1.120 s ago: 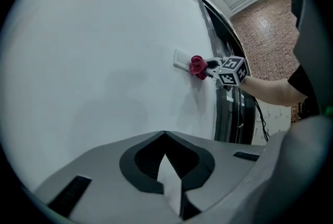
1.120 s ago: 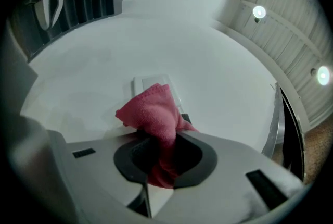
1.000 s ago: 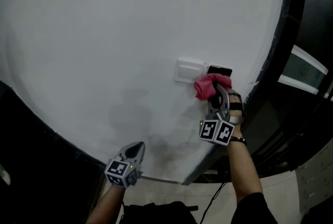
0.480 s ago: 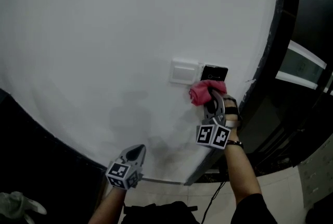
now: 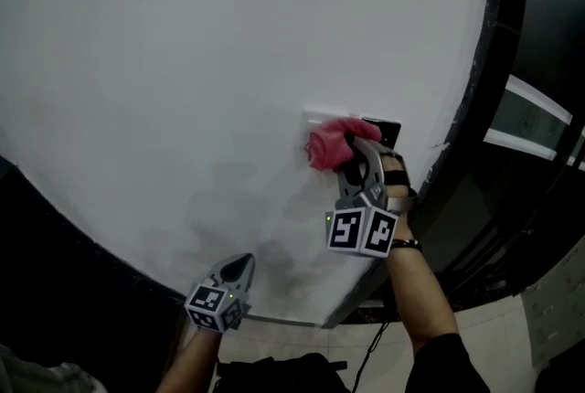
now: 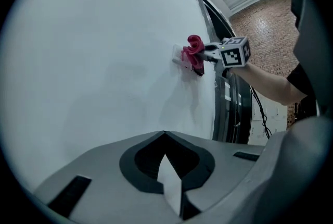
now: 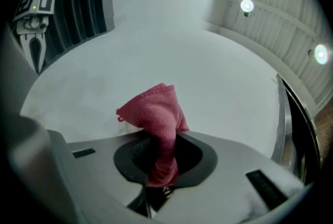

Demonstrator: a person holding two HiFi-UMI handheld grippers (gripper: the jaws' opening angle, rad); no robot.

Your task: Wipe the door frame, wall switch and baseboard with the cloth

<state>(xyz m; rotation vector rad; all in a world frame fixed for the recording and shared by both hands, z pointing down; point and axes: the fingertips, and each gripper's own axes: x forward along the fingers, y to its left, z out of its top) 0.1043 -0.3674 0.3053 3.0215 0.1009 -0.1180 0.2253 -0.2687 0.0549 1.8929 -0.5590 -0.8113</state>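
A bunched pink cloth (image 5: 329, 143) is pressed against the white wall switch (image 5: 313, 119) on the white wall; only the switch's top-left edge shows around it. My right gripper (image 5: 345, 141) is shut on the cloth (image 7: 156, 121), which sticks out between its jaws. A black panel (image 5: 384, 128) sits just right of the switch. In the left gripper view the cloth (image 6: 193, 51) and right gripper (image 6: 208, 54) meet the wall at upper middle. My left gripper (image 5: 239, 261) hangs lower left near the wall, shut with nothing in it.
The dark door frame (image 5: 475, 90) runs down the wall's right edge, with a dark doorway beyond it. A dark baseboard (image 5: 101, 254) borders the wall at lower left. Pale floor tiles (image 5: 494, 355) and a black cable lie at the bottom right.
My right gripper has carried the cloth up and to the left, from below the black panel onto the white switch. The left gripper has stayed put.
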